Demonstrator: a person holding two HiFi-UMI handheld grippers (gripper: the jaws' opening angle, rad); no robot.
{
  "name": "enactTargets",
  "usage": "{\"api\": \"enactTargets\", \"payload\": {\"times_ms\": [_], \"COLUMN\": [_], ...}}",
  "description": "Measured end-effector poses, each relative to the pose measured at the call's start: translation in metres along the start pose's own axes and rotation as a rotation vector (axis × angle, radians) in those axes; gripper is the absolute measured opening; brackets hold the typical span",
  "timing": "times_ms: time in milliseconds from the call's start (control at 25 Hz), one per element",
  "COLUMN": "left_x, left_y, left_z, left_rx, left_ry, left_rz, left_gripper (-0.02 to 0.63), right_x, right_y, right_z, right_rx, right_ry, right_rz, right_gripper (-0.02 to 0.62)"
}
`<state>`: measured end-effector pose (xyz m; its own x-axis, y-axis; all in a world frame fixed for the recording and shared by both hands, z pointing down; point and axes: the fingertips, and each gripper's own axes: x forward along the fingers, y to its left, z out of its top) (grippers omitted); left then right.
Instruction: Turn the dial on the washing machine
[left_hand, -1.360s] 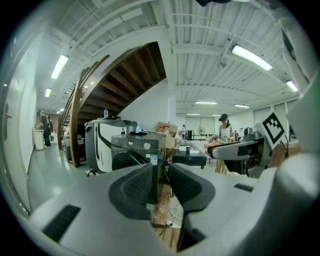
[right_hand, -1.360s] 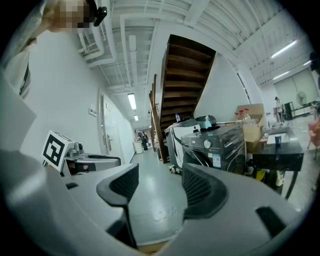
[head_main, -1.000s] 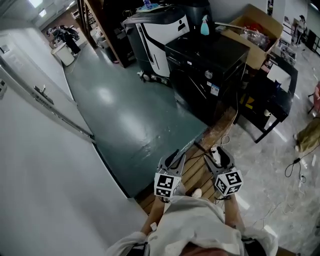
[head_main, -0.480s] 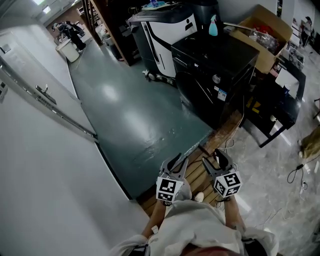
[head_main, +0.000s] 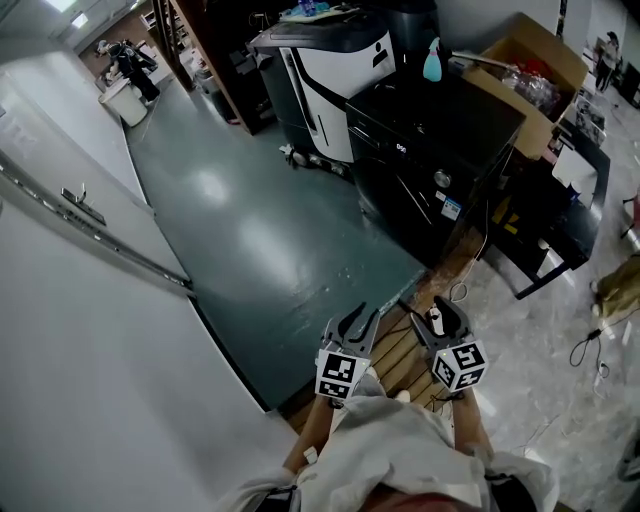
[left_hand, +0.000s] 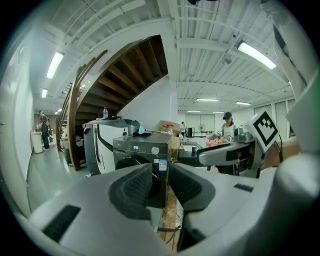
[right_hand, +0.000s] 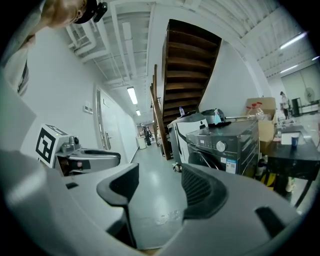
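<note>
Head view | left gripper (head_main: 354, 323) jaws stood apart, empty | right gripper (head_main: 434, 313) jaws were closing on nothing | dial (head_main: 442, 179) on washing machine (head_main: 440, 130) stayed well apart, as a second before | reach judged not begun

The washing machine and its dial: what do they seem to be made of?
Washing machine: probably painted sheet metal, dark grey and semi-gloss; its flat panels show soft reflections.
Dial: silver, either metal or metal-look plastic; it shines bright against the dark panel, but it is too small to tell which.
</note>
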<state>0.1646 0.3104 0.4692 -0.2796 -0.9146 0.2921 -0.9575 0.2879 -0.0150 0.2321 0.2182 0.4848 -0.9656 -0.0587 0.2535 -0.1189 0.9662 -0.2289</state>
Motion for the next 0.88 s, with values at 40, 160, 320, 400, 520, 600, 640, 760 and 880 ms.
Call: {"api": "enactTargets", "payload": {"times_ms": [40,160,320,400,520,600,640,760,880], "left_x": [0.002,0.006,0.010,0.012,0.017,0.023,0.025,0.034,0.046], "left_y": [0.007,0.027,0.048,0.054,0.063,0.067,0.068,0.073,0.078], "left_z": [0.005,0.018,0.032,0.034,0.036,0.037,0.038,0.041,0.047], "left_rx": [-0.002,-0.010,-0.023,-0.027,-0.024,-0.022,-0.023,-0.019,-0.014], "left_ry": [-0.002,-0.008,-0.015,-0.016,-0.014,-0.011,-0.009,0.004,0.011], "left_rz": [-0.005,-0.016,-0.033,-0.047,-0.063,-0.067,-0.070,-0.081,-0.088], "left_gripper": [0.107,0.107,0.107,0.107,0.107,0.107,0.107,0.107,0.107], "right_x": [0.005,0.020,0.039,0.047,0.056,0.060,0.061,0.067,0.074], "right_y": [0.002,0.010,0.016,0.017,0.018,0.014,0.010,0.003,-0.006], "right_z": [0.005,0.017,0.032,0.037,0.045,0.048,0.048,0.051,0.058], "right_rx": [0.000,0.000,0.011,0.013,0.007,0.005,0.008,0.025,0.031], "right_ry": [0.005,0.025,0.044,0.045,0.039,0.039,0.041,0.044,0.042], "right_rz": [-0.002,-0.003,-0.013,-0.023,-0.038,-0.049,-0.054,-0.068,-0.078], "right_gripper": [0.266,0.261,0.251,0.250,0.250,0.250,0.250,0.247,0.244]}}
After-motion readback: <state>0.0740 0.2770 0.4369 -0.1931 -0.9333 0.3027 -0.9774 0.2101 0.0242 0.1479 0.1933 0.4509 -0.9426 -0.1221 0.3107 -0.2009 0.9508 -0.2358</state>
